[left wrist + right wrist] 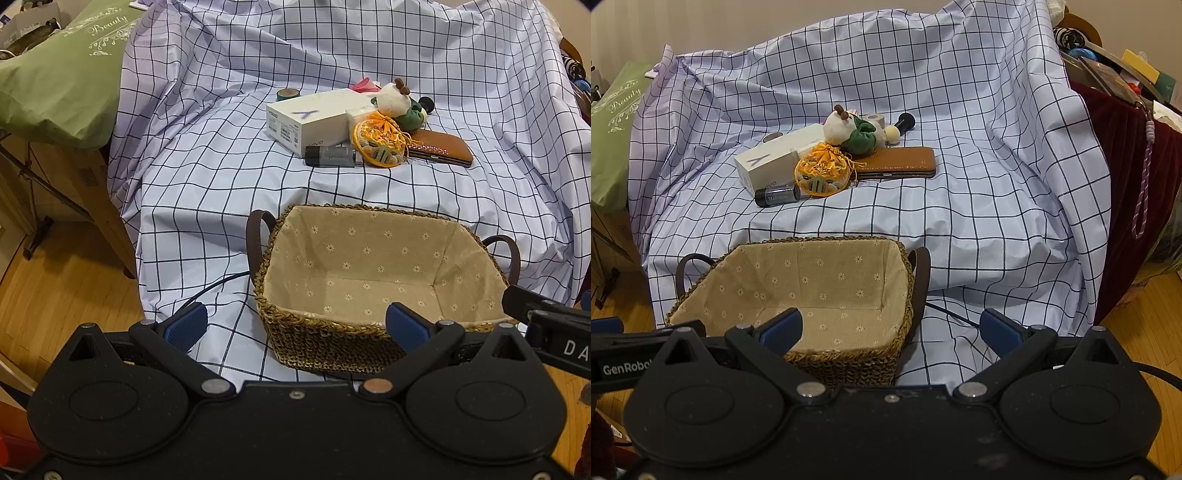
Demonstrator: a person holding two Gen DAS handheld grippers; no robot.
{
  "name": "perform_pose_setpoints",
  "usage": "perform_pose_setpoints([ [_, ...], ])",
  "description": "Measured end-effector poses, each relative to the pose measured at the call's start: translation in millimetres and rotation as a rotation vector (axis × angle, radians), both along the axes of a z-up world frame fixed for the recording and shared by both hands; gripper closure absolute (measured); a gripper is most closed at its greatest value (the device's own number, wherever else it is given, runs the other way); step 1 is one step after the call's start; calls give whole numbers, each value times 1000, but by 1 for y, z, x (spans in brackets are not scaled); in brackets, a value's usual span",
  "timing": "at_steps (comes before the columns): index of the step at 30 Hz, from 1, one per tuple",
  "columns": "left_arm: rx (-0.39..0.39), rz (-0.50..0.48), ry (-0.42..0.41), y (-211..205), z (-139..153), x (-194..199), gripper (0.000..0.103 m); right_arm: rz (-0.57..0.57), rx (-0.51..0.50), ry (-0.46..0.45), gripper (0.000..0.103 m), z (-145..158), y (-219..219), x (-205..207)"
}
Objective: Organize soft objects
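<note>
The left gripper (pixel 295 326) hangs low at the near edge of the bench, its blue fingers spread wide with nothing between them. The right gripper (pixel 892 330) is beside it, likewise spread and empty. Both look forward over a woven basket (pixel 325 343) with a flowered cloth lining, which sits at the near edge of the checked cloth (pixel 207 192) covering the bench; the basket holds nothing yet.

The soft things lie in a small heap well beyond the basket, toward the middle of the bench. A white plush toy (pixel 840 127) and a green pouch (pixel 862 140) touch each other at the back of the heap, and an orange embroidered pouch (pixel 822 173) sits in front of them. Mixed in are hard things: a white box (pixel 768 162) on the left, a dark cylinder (pixel 777 195) in front of it, and a brown wallet (pixel 897 162) lying with its long axis across the bench.

From either gripper the heap lies straight ahead, past the far rim of the basket. In the right wrist view the orange pouch sits left of centre, in the left wrist view right of centre, so neither hand is clearly nearer. It looks the easiest first pick, being frontmost and free on its near side.
</note>
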State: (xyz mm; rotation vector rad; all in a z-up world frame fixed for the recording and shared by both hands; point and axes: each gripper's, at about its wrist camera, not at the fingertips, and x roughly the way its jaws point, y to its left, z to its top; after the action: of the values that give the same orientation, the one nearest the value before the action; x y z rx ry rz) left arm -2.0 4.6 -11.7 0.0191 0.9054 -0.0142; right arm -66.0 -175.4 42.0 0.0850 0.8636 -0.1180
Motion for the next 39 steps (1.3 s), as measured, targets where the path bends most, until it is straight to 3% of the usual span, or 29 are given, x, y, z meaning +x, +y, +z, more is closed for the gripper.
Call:
perform_pose_setpoints([
  [13, -13, -3, 21, 4, 0, 3, 3, 4, 1, 11, 0, -2, 1, 1],
  [19, -54, -35, 58, 3, -5, 6, 3, 1, 11, 14, 0, -5, -3, 2],
  [30, -10, -25, -31, 3, 11, 24, 3, 7, 19, -3, 0, -4, -10, 22],
  [39, -43, -41, -1, 5, 9, 61, 4, 22, 11, -26, 0, 2, -16, 60],
])
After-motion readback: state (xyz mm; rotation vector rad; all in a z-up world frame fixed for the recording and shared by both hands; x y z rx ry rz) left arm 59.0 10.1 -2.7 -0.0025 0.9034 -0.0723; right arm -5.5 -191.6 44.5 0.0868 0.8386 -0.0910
